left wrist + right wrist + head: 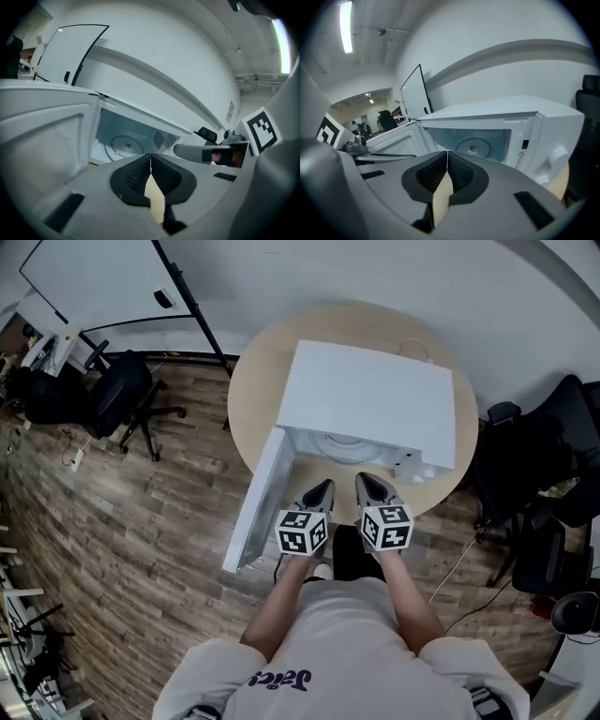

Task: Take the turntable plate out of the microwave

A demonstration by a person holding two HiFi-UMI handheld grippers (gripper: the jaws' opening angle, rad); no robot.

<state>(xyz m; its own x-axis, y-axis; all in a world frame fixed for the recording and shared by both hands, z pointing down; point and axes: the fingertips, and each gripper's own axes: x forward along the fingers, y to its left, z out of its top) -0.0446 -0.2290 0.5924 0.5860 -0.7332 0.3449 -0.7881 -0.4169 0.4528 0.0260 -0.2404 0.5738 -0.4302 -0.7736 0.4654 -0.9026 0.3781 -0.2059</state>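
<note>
A white microwave (370, 399) stands on a round wooden table (255, 381), its door (255, 501) swung open to the left. The glass turntable plate (345, 447) lies flat inside the cavity; it also shows in the left gripper view, plate (124, 145), and in the right gripper view, plate (475, 147). My left gripper (322, 488) and right gripper (367, 482) hover side by side just in front of the opening, both shut with nothing between the pads. Neither touches the plate. Left gripper (150, 157) and right gripper (447, 155) point into the cavity.
Control knobs (417, 468) sit on the microwave's right front. Black office chairs stand at the left (122, 395) and the right (548, 484). A whiteboard (103, 277) leans at the back left. A cable (459, 563) trails over the wooden floor at the right.
</note>
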